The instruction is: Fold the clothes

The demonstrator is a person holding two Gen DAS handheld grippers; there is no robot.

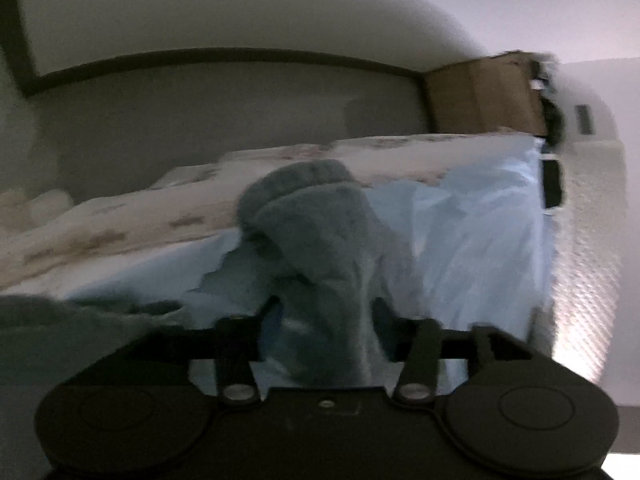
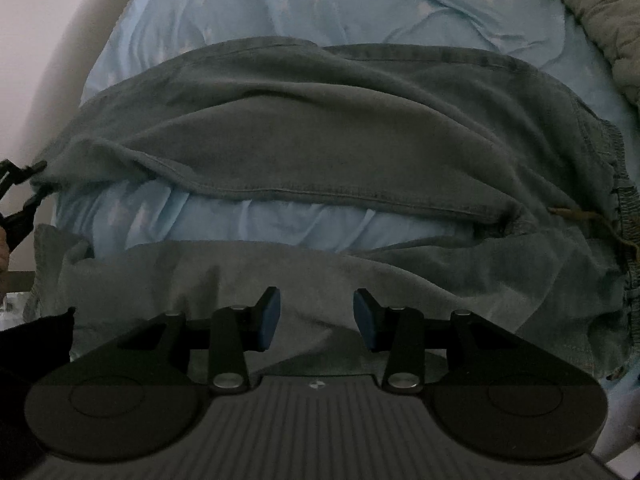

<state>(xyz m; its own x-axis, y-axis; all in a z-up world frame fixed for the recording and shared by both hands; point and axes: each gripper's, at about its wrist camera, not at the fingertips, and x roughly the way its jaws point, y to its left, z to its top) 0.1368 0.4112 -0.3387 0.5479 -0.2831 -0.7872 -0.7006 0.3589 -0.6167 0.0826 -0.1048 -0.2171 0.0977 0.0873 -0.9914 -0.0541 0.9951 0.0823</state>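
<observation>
Your left gripper [image 1: 326,322] is matte black, with two round housings, angled linkage bars and silver pivot screws; your right gripper [image 2: 316,320] matches it, showing blue pads [image 2: 269,320] on its fingertips and a ribbed grey top plate.

Dim room: pale wall [image 1: 240,12], cardboard box [image 1: 484,92] behind the blue-sheeted bed [image 2: 320,4].
</observation>
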